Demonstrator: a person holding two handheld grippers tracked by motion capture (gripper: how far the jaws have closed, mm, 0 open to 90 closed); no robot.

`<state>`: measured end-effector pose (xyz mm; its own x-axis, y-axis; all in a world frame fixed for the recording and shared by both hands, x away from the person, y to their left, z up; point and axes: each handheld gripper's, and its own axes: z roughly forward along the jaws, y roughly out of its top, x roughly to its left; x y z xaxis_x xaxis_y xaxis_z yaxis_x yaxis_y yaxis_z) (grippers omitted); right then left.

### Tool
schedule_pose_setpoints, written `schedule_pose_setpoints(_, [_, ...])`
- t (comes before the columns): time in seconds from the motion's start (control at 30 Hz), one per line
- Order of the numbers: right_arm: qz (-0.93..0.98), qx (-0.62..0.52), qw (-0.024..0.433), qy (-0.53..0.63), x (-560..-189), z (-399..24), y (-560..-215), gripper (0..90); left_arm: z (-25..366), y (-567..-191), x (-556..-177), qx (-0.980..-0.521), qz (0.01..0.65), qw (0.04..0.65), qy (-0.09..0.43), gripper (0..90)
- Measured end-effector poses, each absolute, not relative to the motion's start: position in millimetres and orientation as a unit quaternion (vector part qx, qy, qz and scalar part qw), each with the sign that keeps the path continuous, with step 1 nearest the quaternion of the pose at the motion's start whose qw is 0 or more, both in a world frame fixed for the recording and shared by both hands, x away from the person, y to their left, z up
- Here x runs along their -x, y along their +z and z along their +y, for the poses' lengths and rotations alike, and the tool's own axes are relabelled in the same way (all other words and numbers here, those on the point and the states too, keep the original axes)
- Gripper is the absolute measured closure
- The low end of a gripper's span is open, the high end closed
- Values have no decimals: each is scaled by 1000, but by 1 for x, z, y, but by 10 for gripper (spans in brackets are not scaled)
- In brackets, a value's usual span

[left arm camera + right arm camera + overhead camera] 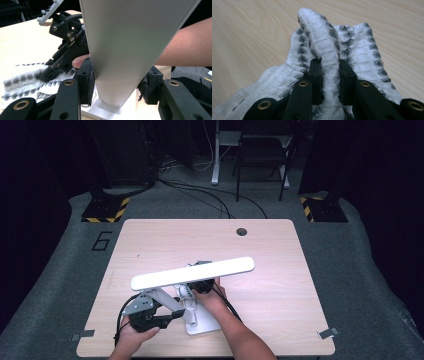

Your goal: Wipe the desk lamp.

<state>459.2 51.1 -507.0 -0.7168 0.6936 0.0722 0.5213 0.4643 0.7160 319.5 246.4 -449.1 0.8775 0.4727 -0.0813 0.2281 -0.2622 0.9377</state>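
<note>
White, flat-armed metal desk lamp (192,272) stands on its square white base plate (206,326) near the front edge of the light wooden counter (270,250). All positions below are given relative to this lamp.

Left tool (116,83): the jaws are closed against the two edges of the lamp's slanted white lower arm (120,62), just above the base plate. The pads press the metal on both sides. In the high view the left tool (175,314) sits to the left of the base plate, steadying the lamp.

Right tool (329,82): the jaws are nearly closed, pinching a raised fold of a white waffle-weave cloth with grey diamond pattern (332,57). The rest of the cloth spreads on the counter to either side of the fold. In the left gripper view the right tool (51,72) works beside the lower arm, with the cloth (22,80) lying beneath it. In the high view the cloth (184,292) lies under the long horizontal lamp head, just behind the base plate.

Step in hand, as judged: wiping the lamp. The lamp is secured and the cloth is gripped; contact between cloth and lamp cannot be confirmed.

Next move calls for:
- keeping the left grip firm so the lamp does not tip;
- carrying the pinched cloth onto the surface to be cleaned;
- stroking along the surface without losing the fold.
</note>
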Motion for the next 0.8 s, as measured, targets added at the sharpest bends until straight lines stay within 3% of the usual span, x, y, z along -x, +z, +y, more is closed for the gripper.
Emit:
schedule_pose_setpoints(0.3, [855, -348, 148, 355, -459, 56, -509, 760, 245, -449, -318, -784, 226, 567, 111, 534])
schedule_pose_setpoints(0.8, [855, -356, 144, 349, -463, 49, -511, 770, 244, -448, -317, -789, 228, 558, 120, 536])
